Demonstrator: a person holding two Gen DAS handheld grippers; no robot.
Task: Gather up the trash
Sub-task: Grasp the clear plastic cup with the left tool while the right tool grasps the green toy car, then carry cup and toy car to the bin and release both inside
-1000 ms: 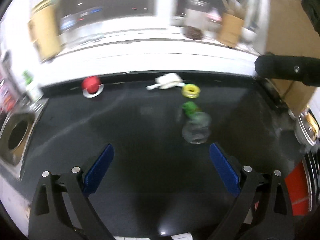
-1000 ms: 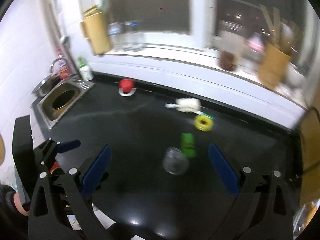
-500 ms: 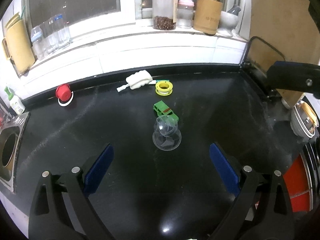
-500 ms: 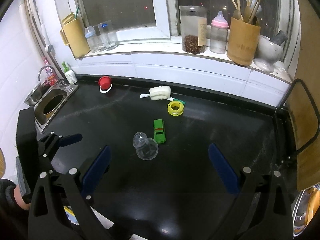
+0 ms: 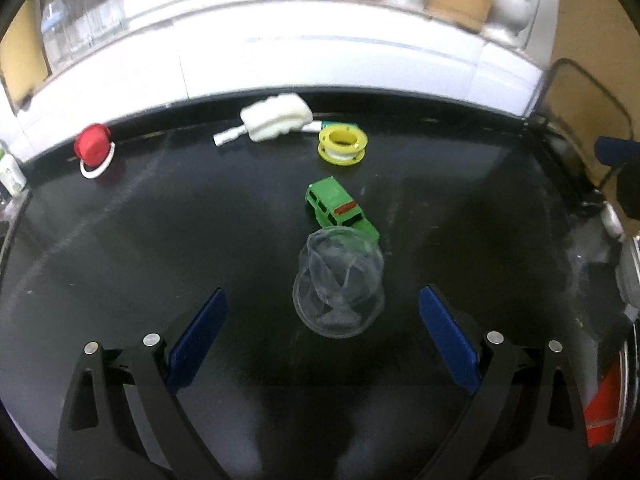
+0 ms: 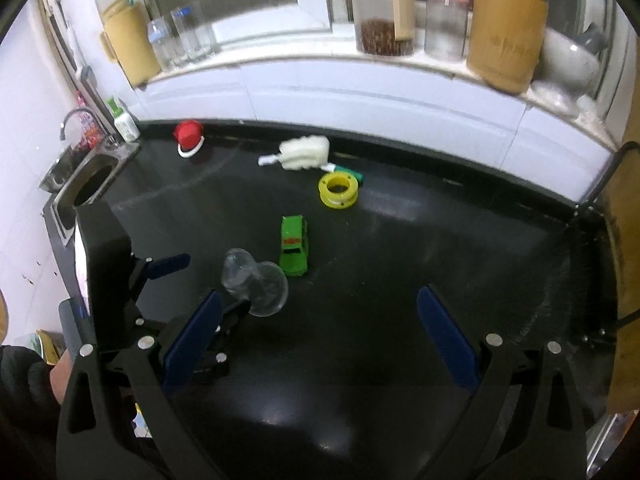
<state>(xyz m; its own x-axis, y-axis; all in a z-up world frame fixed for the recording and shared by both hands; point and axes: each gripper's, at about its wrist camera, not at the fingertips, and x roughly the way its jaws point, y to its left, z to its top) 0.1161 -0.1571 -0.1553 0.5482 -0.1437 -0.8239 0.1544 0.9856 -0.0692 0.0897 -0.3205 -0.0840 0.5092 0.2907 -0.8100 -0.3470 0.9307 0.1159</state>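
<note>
Black and shiny, the bench (image 5: pixel 120 248) runs under a white tiled wall and a window sill with jars.

My left hand-held gripper (image 5: pixel 322 332) hangs over the bench with its blue fingers (image 5: pixel 196 336) wide apart and nothing between them but the bench. Just ahead of them lies the clear crumpled plastic cup (image 5: pixel 339 282), tipped on its side with its mouth toward me. The small green toy car (image 5: pixel 338 208) touches the far end of the cup. Farther back sit the yellow round tape spool (image 5: pixel 342 146) and the white lumpy brush (image 5: pixel 274 120), close to each other by the wall. The red cap on a white ring (image 5: pixel 94 150) is well off to the left.

My right hand-held gripper (image 6: pixel 318 340) is wide apart too, holding nothing. The cup (image 6: pixel 256 282) is near its left finger.
</note>
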